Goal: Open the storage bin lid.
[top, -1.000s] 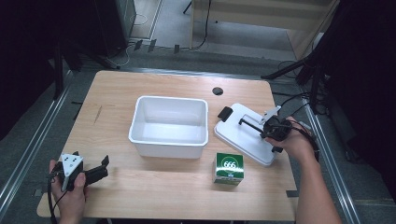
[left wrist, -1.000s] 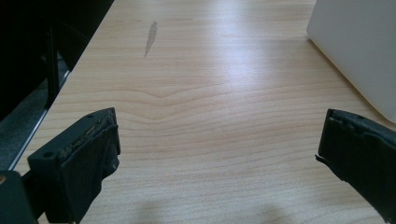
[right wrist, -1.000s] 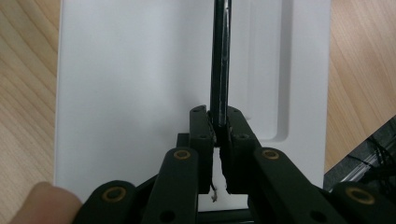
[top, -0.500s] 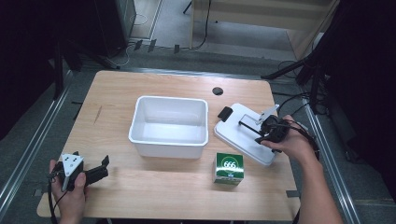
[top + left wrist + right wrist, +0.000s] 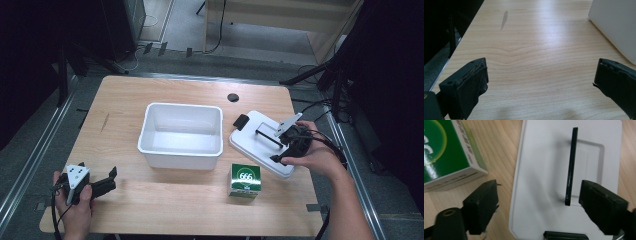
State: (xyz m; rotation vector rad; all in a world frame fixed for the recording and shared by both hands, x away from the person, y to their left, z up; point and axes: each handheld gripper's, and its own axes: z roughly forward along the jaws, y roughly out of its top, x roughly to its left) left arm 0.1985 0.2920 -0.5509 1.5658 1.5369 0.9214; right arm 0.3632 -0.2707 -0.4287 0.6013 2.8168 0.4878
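A white lid with a thin black handle lies flat on the table, right of the open white bin. My right gripper hovers over the lid, and its jaws have just been opening. In the right gripper view the gripper stands open above the lid; the handle runs between the jaws' lines, touched by neither pad. My left gripper rests open near the front left corner, and in its own view only bare wood lies between the jaws.
A green box marked 666 stands in front of the bin, just left of the lid, and shows as well in the right gripper view. A black clip sits at the lid's far end. The bin's corner is ahead of the left gripper.
The right gripper's jaws have spread apart off the lid's handle, and that hand has risen and drawn back a little. The lid stays flat on the table. The left hand has kept still.
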